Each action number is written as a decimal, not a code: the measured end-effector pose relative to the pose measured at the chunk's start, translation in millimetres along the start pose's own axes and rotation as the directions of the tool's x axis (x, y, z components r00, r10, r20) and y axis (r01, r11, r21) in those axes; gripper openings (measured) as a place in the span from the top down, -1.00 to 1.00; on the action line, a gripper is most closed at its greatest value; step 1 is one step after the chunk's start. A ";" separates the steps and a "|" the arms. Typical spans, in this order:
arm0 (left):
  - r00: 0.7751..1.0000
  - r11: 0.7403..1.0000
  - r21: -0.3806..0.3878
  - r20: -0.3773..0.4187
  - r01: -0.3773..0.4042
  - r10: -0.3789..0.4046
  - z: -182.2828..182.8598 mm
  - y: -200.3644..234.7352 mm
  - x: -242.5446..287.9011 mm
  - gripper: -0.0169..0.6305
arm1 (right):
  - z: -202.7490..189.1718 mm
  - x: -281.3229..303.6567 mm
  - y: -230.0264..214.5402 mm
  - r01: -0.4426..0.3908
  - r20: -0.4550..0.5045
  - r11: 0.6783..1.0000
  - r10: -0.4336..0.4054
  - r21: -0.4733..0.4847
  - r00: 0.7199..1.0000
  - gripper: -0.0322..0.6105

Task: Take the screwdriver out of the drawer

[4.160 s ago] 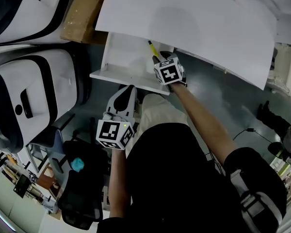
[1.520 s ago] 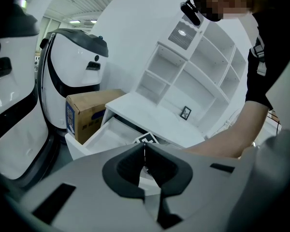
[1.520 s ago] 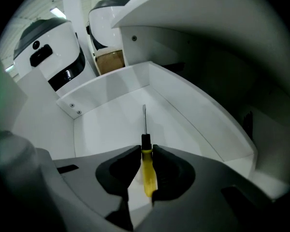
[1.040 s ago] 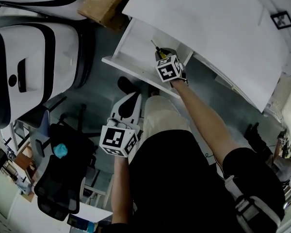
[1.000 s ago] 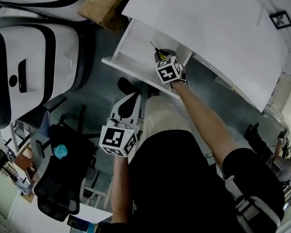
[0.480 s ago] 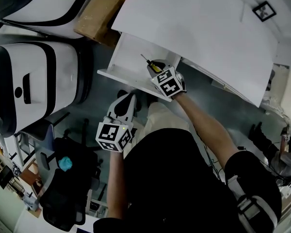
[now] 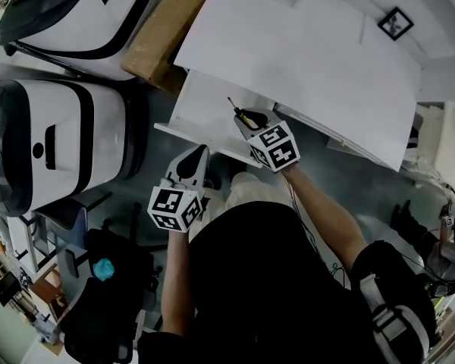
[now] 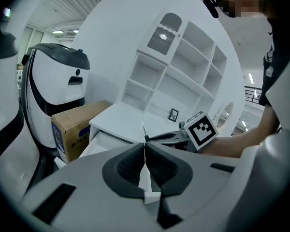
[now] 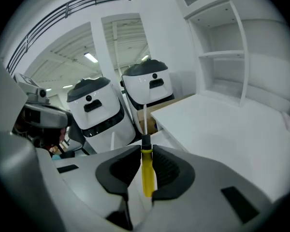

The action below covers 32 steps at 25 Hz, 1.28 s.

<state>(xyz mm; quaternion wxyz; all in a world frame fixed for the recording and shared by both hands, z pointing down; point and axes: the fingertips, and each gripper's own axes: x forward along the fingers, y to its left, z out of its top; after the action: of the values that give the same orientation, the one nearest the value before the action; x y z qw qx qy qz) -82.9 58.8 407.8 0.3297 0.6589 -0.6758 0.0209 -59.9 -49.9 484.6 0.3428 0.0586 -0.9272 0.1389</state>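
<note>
Right tongs [image 9: 146,151] clamp screwdriver [image 9: 147,178]; left tongs [image 8: 145,151] closed.

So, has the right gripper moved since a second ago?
Yes. Against the drawer, the right gripper, shut on the screwdriver, has drawn back from the drawer's inside to over its front edge, toward the person.
</note>
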 end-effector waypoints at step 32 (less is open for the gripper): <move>0.981 0.996 0.067 0.186 -0.060 0.046 70.0 -11.9 -29.2 0.87 | 108.8 -140.9 42.4 -0.134 0.403 0.991 0.123 -0.001 0.907 0.62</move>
<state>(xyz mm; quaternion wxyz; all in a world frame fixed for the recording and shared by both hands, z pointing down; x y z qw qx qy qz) -104.0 50.4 334.4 0.2408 0.6513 -0.7196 -0.0069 -29.2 -39.9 304.5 0.1342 0.0293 -0.9777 0.1585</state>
